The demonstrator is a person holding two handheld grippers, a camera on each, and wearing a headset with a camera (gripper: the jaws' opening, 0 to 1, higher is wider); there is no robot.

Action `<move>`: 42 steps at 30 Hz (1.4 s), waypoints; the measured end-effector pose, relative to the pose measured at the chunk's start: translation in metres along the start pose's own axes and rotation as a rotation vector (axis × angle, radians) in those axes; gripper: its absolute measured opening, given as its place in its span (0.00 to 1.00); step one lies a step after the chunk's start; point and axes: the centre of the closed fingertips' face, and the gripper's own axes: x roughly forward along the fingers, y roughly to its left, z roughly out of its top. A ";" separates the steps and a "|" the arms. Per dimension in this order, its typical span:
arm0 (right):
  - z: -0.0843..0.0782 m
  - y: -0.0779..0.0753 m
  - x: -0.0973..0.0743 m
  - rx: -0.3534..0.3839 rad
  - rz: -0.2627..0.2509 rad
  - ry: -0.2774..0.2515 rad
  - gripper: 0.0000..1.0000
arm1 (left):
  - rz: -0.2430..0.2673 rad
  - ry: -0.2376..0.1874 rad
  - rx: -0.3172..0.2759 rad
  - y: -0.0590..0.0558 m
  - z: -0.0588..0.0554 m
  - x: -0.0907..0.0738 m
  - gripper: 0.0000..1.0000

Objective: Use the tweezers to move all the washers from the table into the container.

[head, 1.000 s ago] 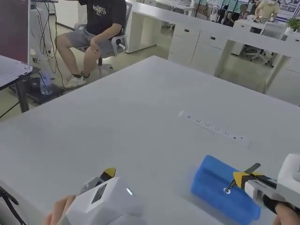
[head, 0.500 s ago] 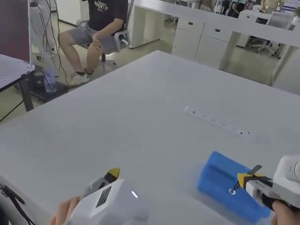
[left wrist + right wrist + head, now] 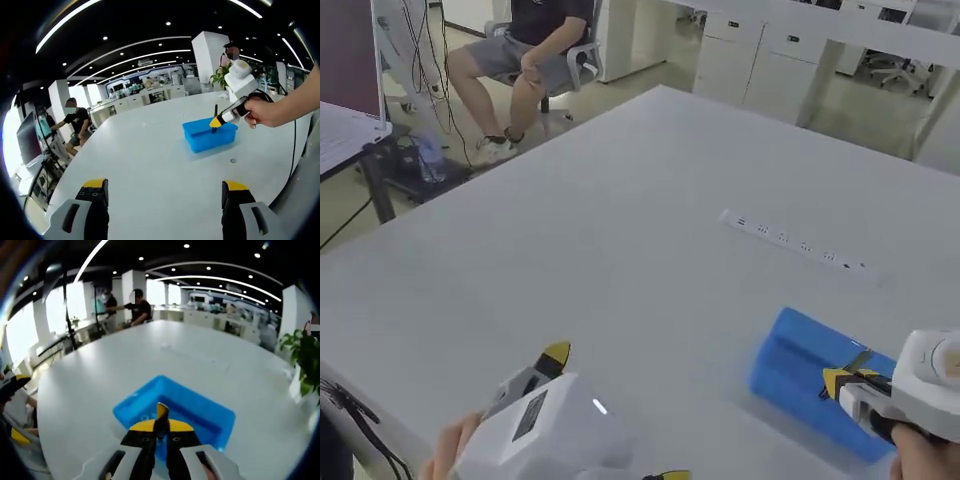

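A blue container [image 3: 800,375] stands on the white table [image 3: 620,230] at the near right. My right gripper [image 3: 840,382] hovers over it, shut on dark tweezers [image 3: 161,412] whose tip points down into the container [image 3: 200,415]. From the left gripper view, the right gripper [image 3: 216,122] holds the tweezers [image 3: 216,111] upright above the container [image 3: 210,136]. One small washer [image 3: 233,161] lies on the table in front of the container. My left gripper [image 3: 164,185] is open and holds nothing, low at the near left [image 3: 611,414].
A white power strip [image 3: 790,240] lies on the table beyond the container. A person sits on a chair [image 3: 535,50] past the table's far left edge. A potted plant [image 3: 300,360] stands to the right.
The head camera has tilted down. My right gripper has sunk a little over the container. A small pale ring seen at the tweezers' tip earlier cannot be made out now.
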 end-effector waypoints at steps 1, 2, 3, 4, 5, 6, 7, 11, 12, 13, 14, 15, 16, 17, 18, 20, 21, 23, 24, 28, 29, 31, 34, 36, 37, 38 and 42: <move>-0.002 0.001 0.001 0.001 0.001 0.004 0.03 | 0.005 0.004 0.001 0.001 -0.001 0.000 0.96; -0.004 0.001 0.001 0.000 0.001 0.006 0.03 | 0.006 0.006 0.003 0.001 -0.001 0.000 0.96; -0.007 0.002 0.001 -0.003 0.002 0.015 0.03 | 0.004 0.010 0.001 0.001 -0.002 0.001 0.96; -0.010 0.002 0.000 -0.006 0.001 0.017 0.03 | 0.004 0.010 0.002 0.001 -0.002 0.001 0.96; -0.005 0.001 0.002 -0.014 -0.004 -0.019 0.03 | 0.005 0.010 0.003 0.001 -0.002 0.001 0.96; -0.007 0.001 0.001 -0.015 -0.007 -0.007 0.03 | 0.008 0.009 0.006 0.001 -0.002 0.001 0.96; -0.008 0.001 -0.001 -0.010 -0.006 -0.007 0.03 | 0.008 0.008 0.004 0.001 -0.002 0.001 0.96; -0.008 0.000 -0.003 -0.008 -0.011 -0.004 0.03 | 0.006 0.011 0.008 0.000 -0.002 0.001 0.96; -0.008 0.000 -0.002 -0.009 -0.015 -0.001 0.03 | 0.005 0.011 0.008 0.000 -0.002 0.001 0.96; -0.008 0.001 -0.003 -0.014 -0.017 0.000 0.03 | 0.005 0.011 0.007 0.000 -0.002 0.001 0.96; -0.008 0.003 -0.002 -0.030 -0.021 0.002 0.04 | 0.004 0.014 0.008 0.000 -0.002 0.001 0.96; -0.007 0.002 -0.002 -0.042 -0.024 0.002 0.04 | 0.003 0.017 0.009 -0.001 -0.003 0.001 0.96; -0.007 0.003 -0.001 -0.058 -0.025 0.006 0.04 | 0.000 0.020 0.014 -0.001 -0.003 0.002 0.96; -0.006 0.002 0.002 -0.065 -0.025 0.009 0.04 | 0.000 0.021 0.017 -0.002 -0.003 0.002 0.96; -0.005 0.002 0.003 -0.068 -0.027 0.012 0.04 | 0.000 0.020 0.019 -0.002 -0.003 0.002 0.96; -0.004 -0.001 -0.001 -0.079 -0.047 0.012 0.04 | -0.001 0.020 0.018 -0.002 -0.003 0.002 0.96; 0.000 -0.004 -0.005 -0.073 -0.051 -0.008 0.04 | 0.000 0.021 0.019 -0.002 -0.003 0.002 0.96; 0.009 -0.003 -0.012 -0.046 -0.035 -0.032 0.04 | 0.002 0.026 0.023 -0.002 -0.004 0.002 0.96; 0.012 -0.004 -0.015 -0.045 -0.032 -0.041 0.04 | 0.004 0.026 0.026 -0.001 -0.004 0.002 0.97; 0.025 0.002 -0.033 -0.007 -0.021 -0.087 0.04 | 0.028 0.023 0.022 0.004 -0.003 0.001 0.97; 0.025 0.002 -0.040 0.006 -0.017 -0.096 0.04 | 0.030 0.021 0.017 0.004 -0.003 0.001 0.98; 0.026 0.006 -0.050 0.017 -0.016 -0.106 0.04 | 0.032 0.015 0.009 0.005 -0.002 0.001 0.98; 0.029 0.016 -0.065 0.041 -0.014 -0.133 0.04 | 0.032 0.009 0.009 0.005 -0.001 0.000 0.98; 0.027 0.023 -0.072 0.072 -0.002 -0.138 0.04 | 0.031 0.006 0.011 0.005 0.000 0.000 0.99; 0.026 0.027 -0.076 0.085 0.002 -0.139 0.04 | 0.032 0.005 0.014 0.005 0.000 0.000 0.99; 0.023 0.031 -0.079 0.104 0.011 -0.135 0.04 | 0.035 0.003 0.015 0.005 0.000 0.000 0.99; 0.015 0.042 -0.087 0.128 0.015 -0.129 0.04 | 0.054 -0.010 -0.011 0.011 0.002 -0.001 0.98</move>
